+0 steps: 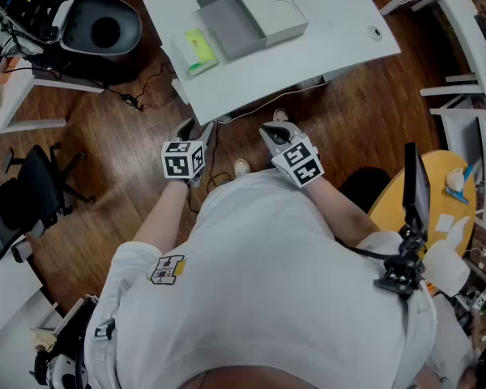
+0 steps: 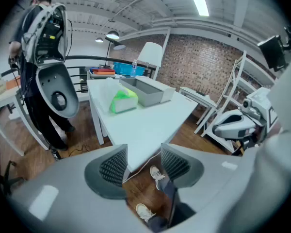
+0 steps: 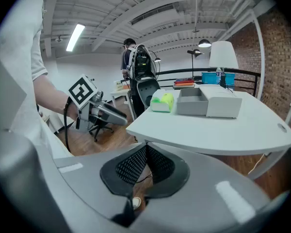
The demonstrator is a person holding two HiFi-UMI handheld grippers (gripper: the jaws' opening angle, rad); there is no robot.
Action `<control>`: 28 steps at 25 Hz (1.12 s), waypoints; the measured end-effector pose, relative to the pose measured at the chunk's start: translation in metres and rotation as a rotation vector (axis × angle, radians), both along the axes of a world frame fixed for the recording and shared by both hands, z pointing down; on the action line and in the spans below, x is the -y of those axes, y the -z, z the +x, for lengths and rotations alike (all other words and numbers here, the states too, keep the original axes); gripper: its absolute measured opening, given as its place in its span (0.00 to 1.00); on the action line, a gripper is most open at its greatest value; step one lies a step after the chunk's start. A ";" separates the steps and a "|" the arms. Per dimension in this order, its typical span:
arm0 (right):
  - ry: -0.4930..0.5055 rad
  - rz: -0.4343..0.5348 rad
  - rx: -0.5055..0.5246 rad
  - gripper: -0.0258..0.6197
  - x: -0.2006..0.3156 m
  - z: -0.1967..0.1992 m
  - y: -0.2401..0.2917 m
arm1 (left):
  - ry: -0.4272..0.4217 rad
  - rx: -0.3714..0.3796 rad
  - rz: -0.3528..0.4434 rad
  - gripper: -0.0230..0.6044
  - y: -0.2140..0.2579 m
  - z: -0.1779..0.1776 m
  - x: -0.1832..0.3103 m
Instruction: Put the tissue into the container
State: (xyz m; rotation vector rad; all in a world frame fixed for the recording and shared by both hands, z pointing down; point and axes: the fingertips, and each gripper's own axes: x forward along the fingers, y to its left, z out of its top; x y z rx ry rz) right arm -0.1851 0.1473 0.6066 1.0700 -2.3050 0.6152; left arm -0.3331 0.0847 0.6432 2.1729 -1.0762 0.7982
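A green and white tissue pack (image 1: 198, 51) lies on the white table (image 1: 340, 23), just left of a grey container (image 1: 243, 19) whose tray stands open beside its white lid. Both grippers hang in front of the table's near edge, above the wooden floor and short of the table. My left gripper (image 1: 196, 130) is open with nothing between its pads (image 2: 114, 166). My right gripper (image 1: 271, 133) is shut and empty, its pads (image 3: 133, 164) meeting at the tips. From the left gripper view the tissue pack (image 2: 122, 100) and container (image 2: 145, 91) sit ahead; the right gripper view shows the pack (image 3: 162, 102) left of the container (image 3: 208, 103).
A white and black shell chair (image 1: 101, 27) stands left of the table, with a black office chair (image 1: 24, 193) nearer. White racks (image 1: 470, 39) and a round yellow table (image 1: 437, 185) are at the right. A person with a backpack (image 2: 39, 28) stands behind the shell chair.
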 end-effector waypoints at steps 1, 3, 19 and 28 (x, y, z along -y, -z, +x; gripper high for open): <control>0.007 -0.004 -0.005 0.04 0.009 0.011 0.001 | 0.022 0.008 0.005 0.38 0.003 0.008 0.016; 0.021 -0.005 -0.010 0.04 0.027 0.032 0.003 | 0.070 0.027 0.014 0.51 0.008 0.025 0.046; 0.185 -0.003 0.079 0.04 0.158 0.137 0.024 | 0.475 0.197 -0.082 0.71 -0.013 0.056 0.171; 0.273 -0.012 0.100 0.04 0.180 0.149 0.031 | 0.522 0.203 -0.086 0.74 -0.018 0.056 0.191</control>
